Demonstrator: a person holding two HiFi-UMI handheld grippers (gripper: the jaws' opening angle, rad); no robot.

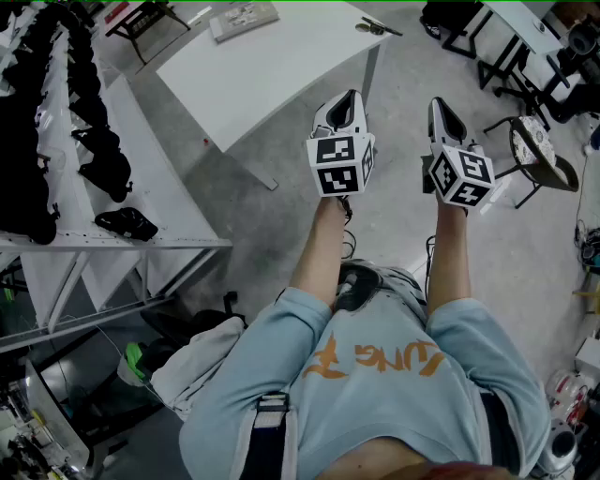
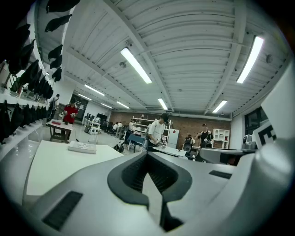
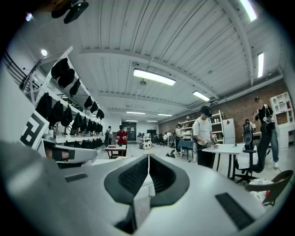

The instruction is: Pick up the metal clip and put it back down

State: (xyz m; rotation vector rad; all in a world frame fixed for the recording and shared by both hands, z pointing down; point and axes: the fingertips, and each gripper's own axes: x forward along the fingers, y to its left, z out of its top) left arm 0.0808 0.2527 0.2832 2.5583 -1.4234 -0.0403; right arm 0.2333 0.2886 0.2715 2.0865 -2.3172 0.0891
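**Blue shirt, two closed tools, clip far out on the surface**

Closest in the head view is my light-blue shirt (image 1: pixel 375 394) with its orange print, and from it both forearms reach out over the grey floor (image 1: pixel 281 225). My left tool (image 1: pixel 349 97) and my right tool (image 1: pixel 439 105) are held side by side and level, each with its jaws together. Beyond them stands a white surface (image 1: pixel 272 66). A booklet (image 1: pixel 244 19) lies at its far edge. What I take for the metal clip (image 1: pixel 378 28), small and dark, lies near its far right corner, well apart from both tools. Shelves (image 1: pixel 56 122) of dark items run along the left, and a chair (image 1: pixel 539 159) stands at the right.

From the left gripper view, my left tool's jaws meet at the tips with nothing between them. The white surface spreads to the left with the booklet on it, and a person (image 2: pixel 158 131) in a white top stands farther back.

From the right gripper view, my right tool's jaws are pressed together and empty. The left tool shows at the left edge, with the shelves of dark items behind it.
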